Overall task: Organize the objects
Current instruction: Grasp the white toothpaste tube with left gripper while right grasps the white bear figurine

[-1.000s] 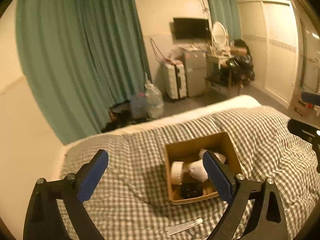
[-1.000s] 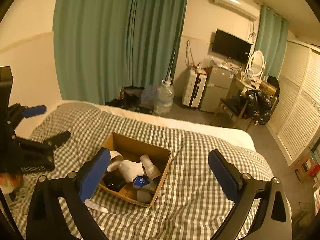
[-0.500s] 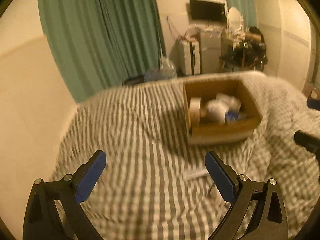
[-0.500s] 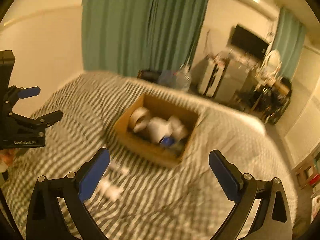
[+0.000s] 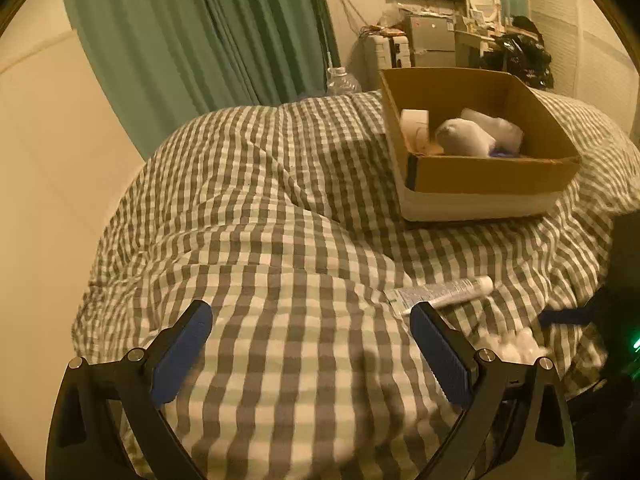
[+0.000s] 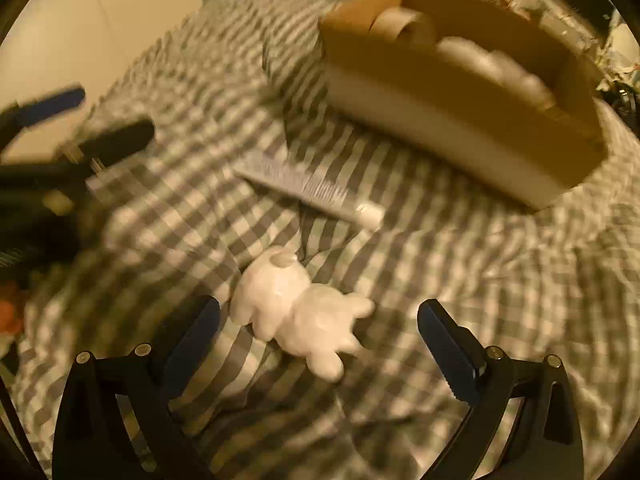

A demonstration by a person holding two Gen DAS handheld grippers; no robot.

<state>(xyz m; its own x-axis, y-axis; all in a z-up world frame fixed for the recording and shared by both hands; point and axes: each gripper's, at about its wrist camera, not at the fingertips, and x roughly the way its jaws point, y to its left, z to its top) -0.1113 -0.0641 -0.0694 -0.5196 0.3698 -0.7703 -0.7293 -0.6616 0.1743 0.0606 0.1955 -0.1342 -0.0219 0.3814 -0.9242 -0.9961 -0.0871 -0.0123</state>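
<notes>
Right tongs (image 6: 318, 334) spread wide, white toy (image 6: 298, 314) lying between tips on bed (image 6: 500, 280), ready for grab. Tube (image 6: 310, 192) just past toy. Box (image 6: 460, 84) further ahead, likely home for both. Left tongs (image 5: 310, 344) spread too, holding nothing, waiting.

We see a white plush toy (image 6: 298, 316) lying on the checked bedspread (image 5: 280, 240), a toothpaste tube (image 6: 308, 190) flat just beyond it, and an open cardboard box (image 5: 480, 172) (holding a tape roll (image 5: 416, 128)).
</notes>
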